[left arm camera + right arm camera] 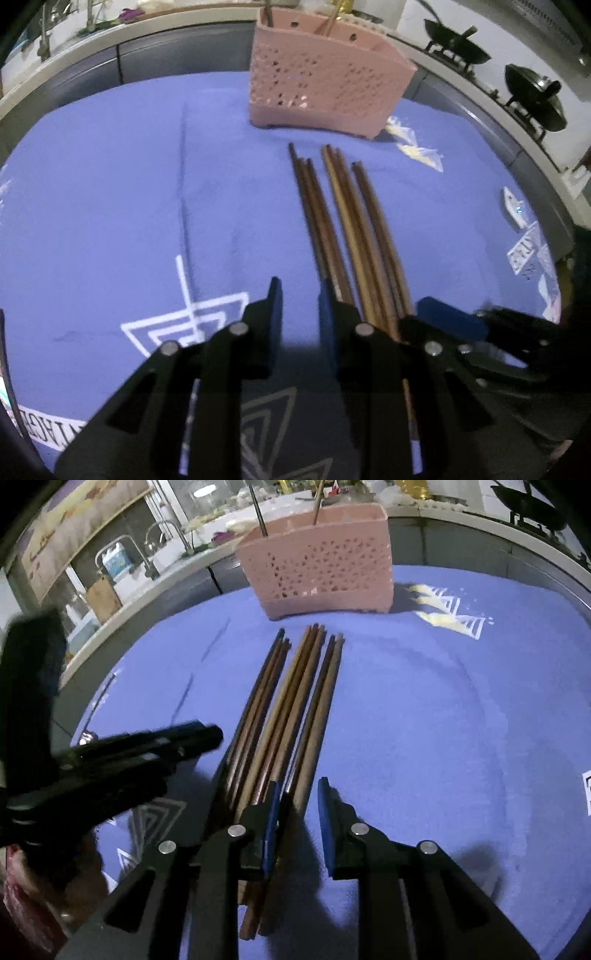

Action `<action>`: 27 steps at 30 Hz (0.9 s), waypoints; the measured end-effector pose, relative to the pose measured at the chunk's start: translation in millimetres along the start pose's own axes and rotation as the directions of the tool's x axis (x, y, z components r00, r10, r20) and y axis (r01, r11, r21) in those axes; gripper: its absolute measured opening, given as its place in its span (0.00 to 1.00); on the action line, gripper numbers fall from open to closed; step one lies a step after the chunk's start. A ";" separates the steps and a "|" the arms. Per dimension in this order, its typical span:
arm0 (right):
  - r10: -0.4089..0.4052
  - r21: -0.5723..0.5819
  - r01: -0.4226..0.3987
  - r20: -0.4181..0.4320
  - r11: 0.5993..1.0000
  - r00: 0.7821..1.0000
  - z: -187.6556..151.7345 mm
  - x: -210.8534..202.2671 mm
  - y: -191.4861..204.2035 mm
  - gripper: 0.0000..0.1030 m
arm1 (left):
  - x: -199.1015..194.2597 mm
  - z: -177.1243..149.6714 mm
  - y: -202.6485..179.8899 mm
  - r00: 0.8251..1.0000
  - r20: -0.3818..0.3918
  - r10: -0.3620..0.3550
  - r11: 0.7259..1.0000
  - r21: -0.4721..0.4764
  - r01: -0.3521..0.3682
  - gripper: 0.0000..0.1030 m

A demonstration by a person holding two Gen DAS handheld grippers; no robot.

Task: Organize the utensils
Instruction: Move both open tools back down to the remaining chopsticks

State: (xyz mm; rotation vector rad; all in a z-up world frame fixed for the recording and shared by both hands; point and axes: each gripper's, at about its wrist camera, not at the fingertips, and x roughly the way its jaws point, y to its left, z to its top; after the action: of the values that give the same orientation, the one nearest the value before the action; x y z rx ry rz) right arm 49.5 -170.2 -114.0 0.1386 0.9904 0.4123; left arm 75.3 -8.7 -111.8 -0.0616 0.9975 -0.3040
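So I've got a bundle of chopsticks lying flat on the blue bench, running straight ahead of both grippers toward the pink holder just past their far tips. Left gripper sits just left of the bundle, right gripper at its right edge, both slightly parted with nothing pinched. These sticks look light, stiff and slick, so they'll probably roll. I'd grab one pair near the close ends, squarely across, not at the thin tips.
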 end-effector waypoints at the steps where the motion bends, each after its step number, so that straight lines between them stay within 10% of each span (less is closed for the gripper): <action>1: -0.015 -0.012 0.015 0.001 1.000 1.000 0.8 0.2 1.5 0.21 | -0.9 0.7 -2.6 1.000 0.004 -0.005 1.000 0.011 0.005 0.21; 27: -0.113 -0.017 0.114 0.051 0.993 0.992 4.0 0.1 -12.2 0.21 | 24.0 18.0 -14.2 0.996 -0.010 0.088 0.996 0.035 -0.088 0.25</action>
State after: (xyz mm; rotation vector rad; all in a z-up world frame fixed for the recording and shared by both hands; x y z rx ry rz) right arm 56.2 -181.1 -115.5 0.0743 0.9400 0.3129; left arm 99.2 -30.6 -118.9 0.0151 1.0028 -0.2410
